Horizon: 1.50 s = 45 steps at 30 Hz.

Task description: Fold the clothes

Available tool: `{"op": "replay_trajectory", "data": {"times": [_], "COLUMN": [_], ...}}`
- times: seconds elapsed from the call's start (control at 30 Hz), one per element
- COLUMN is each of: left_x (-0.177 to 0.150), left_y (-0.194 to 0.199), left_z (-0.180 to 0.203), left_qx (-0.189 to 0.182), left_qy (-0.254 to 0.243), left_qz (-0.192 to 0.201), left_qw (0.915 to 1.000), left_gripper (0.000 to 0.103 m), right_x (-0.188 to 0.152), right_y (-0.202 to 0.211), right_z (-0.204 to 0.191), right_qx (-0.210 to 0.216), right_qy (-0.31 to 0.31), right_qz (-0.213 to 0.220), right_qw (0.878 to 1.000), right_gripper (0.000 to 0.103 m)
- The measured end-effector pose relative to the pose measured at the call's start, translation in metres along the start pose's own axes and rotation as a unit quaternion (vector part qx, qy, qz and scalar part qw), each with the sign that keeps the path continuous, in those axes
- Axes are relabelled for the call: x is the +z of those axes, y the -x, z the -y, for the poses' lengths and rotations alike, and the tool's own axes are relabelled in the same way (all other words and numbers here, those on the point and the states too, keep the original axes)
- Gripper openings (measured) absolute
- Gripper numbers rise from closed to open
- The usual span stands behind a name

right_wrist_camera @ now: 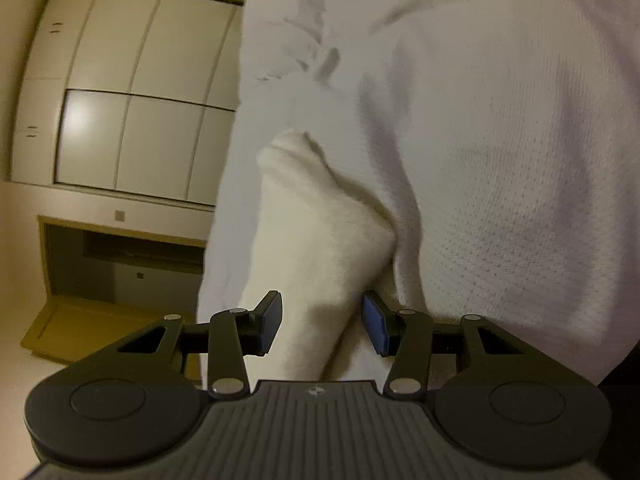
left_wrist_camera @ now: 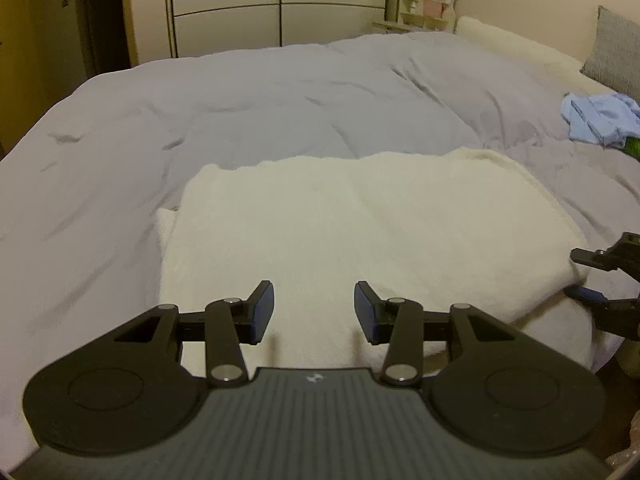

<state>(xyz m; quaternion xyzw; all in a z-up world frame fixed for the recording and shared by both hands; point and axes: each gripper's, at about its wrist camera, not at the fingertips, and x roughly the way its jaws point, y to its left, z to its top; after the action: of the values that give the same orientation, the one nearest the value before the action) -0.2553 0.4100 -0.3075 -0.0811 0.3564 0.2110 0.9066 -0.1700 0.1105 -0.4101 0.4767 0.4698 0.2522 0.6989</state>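
Observation:
A cream fleece garment (left_wrist_camera: 340, 232) lies folded flat on the grey duvet (left_wrist_camera: 240, 104) near the bed's front edge. My left gripper (left_wrist_camera: 314, 312) is open and empty just above the garment's near edge. My right gripper (right_wrist_camera: 322, 322) is open, tipped sideways, with the garment's right edge (right_wrist_camera: 320, 240) standing between its fingers, not clamped. It also shows at the right edge of the left wrist view (left_wrist_camera: 600, 276), beside the garment's right corner.
A crumpled light blue garment (left_wrist_camera: 600, 120) lies at the bed's far right, by a grey pillow (left_wrist_camera: 616, 52). A white wardrobe (left_wrist_camera: 280, 0) stands beyond the bed. The right wrist view shows the duvet (right_wrist_camera: 500, 140) close up and the cabinets (right_wrist_camera: 140, 100).

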Motion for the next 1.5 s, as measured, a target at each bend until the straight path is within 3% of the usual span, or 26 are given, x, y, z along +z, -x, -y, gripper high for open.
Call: {"op": "replay_trajectory", "data": {"times": [0.2, 0.23, 0.33, 0.4, 0.47, 0.57, 0.67, 0.77, 0.8, 0.9, 1.0, 1.03, 1.07, 1.1, 1.13, 1.17, 1.23, 1.3, 1.37, 1.43, 1.5], "left_x": [-0.008, -0.010, -0.013, -0.012, -0.011, -0.009, -0.011, -0.016, -0.019, -0.027, -0.035, -0.037, -0.039, -0.040, -0.041, -0.041, -0.037, -0.033, -0.030, -0.030, -0.030], "left_y": [-0.015, -0.019, -0.025, -0.024, -0.022, -0.015, -0.004, 0.007, 0.011, 0.018, 0.018, 0.016, 0.015, 0.013, 0.011, 0.009, 0.004, -0.003, -0.013, -0.027, -0.039], "left_z": [-0.011, -0.014, -0.026, -0.030, -0.034, -0.049, -0.073, -0.098, -0.105, -0.124, -0.135, -0.137, -0.138, -0.140, -0.140, -0.140, -0.141, -0.139, -0.140, -0.142, -0.144], "left_qx": [-0.002, 0.001, -0.005, -0.008, -0.008, -0.018, -0.054, -0.095, -0.108, -0.134, -0.147, -0.153, -0.158, -0.164, -0.172, -0.182, -0.196, -0.208, -0.213, -0.214, -0.221], "left_qy": [-0.003, 0.002, 0.021, 0.020, 0.019, 0.037, 0.085, 0.136, 0.154, 0.195, 0.229, 0.237, 0.244, 0.252, 0.259, 0.266, 0.277, 0.285, 0.300, 0.324, 0.347], "left_qz": [-0.019, -0.024, -0.028, -0.022, -0.018, -0.013, -0.004, 0.006, 0.009, 0.016, 0.013, 0.009, 0.005, 0.001, -0.001, -0.001, -0.001, -0.002, -0.008, -0.014, -0.016], "left_qw": [0.9998, 0.9997, 0.9994, 0.9995, 0.9996, 0.9991, 0.9949, 0.9861, 0.9820, 0.9714, 0.9622, 0.9594, 0.9566, 0.9537, 0.9506, 0.9467, 0.9407, 0.9355, 0.9300, 0.9213, 0.9114], "left_gripper": [0.041, 0.042, 0.044, 0.045, 0.043, 0.040, 0.036, 0.034, 0.034, 0.034, 0.035, 0.035, 0.035, 0.035, 0.035, 0.035, 0.038, 0.043, 0.047, 0.051, 0.054], "right_x": [0.007, 0.008, 0.004, -0.006, -0.022, -0.067, -0.122, -0.184, -0.203, -0.259, -0.296, -0.306, -0.313, -0.312, -0.310, -0.298, -0.268, -0.224, -0.172, -0.128, -0.091], "right_y": [-0.013, -0.014, -0.018, -0.020, -0.023, -0.030, -0.044, -0.064, -0.070, -0.088, -0.110, -0.117, -0.118, -0.115, -0.111, -0.104, -0.089, -0.074, -0.067, -0.074, -0.084], "right_z": [0.002, 0.000, -0.025, -0.055, -0.092, -0.147, -0.184, -0.203, -0.205, -0.200, -0.177, -0.169, -0.162, -0.161, -0.161, -0.164, -0.173, -0.180, -0.180, -0.165, -0.148], "right_qx": [0.001, -0.002, -0.052, -0.105, -0.153, -0.181, -0.165, -0.121, -0.104, -0.055, -0.054, -0.059, -0.057, -0.052, -0.046, -0.035, -0.010, 0.020, 0.019, -0.021, -0.056], "right_qy": [-0.018, -0.011, 0.071, 0.163, 0.271, 0.449, 0.582, 0.691, 0.717, 0.779, 0.814, 0.823, 0.833, 0.834, 0.832, 0.815, 0.766, 0.680, 0.576, 0.469, 0.363], "right_qz": [0.025, 0.028, 0.040, 0.051, 0.071, 0.111, 0.121, 0.102, 0.088, 0.035, -0.033, -0.054, -0.059, -0.063, -0.069, -0.074, -0.082, -0.086, -0.075, -0.069, -0.068], "right_qw": [1.000, 1.000, 0.995, 0.980, 0.948, 0.868, 0.787, 0.706, 0.684, 0.624, 0.577, 0.563, 0.548, 0.545, 0.548, 0.573, 0.638, 0.728, 0.814, 0.880, 0.928], "right_gripper": [0.043, 0.037, 0.018, 0.012, 0.011, 0.010, 0.009, 0.009, 0.009, 0.009, 0.014, 0.028, 0.036, 0.051, 0.054, 0.054, 0.054, 0.054, 0.054, 0.055, 0.056]}}
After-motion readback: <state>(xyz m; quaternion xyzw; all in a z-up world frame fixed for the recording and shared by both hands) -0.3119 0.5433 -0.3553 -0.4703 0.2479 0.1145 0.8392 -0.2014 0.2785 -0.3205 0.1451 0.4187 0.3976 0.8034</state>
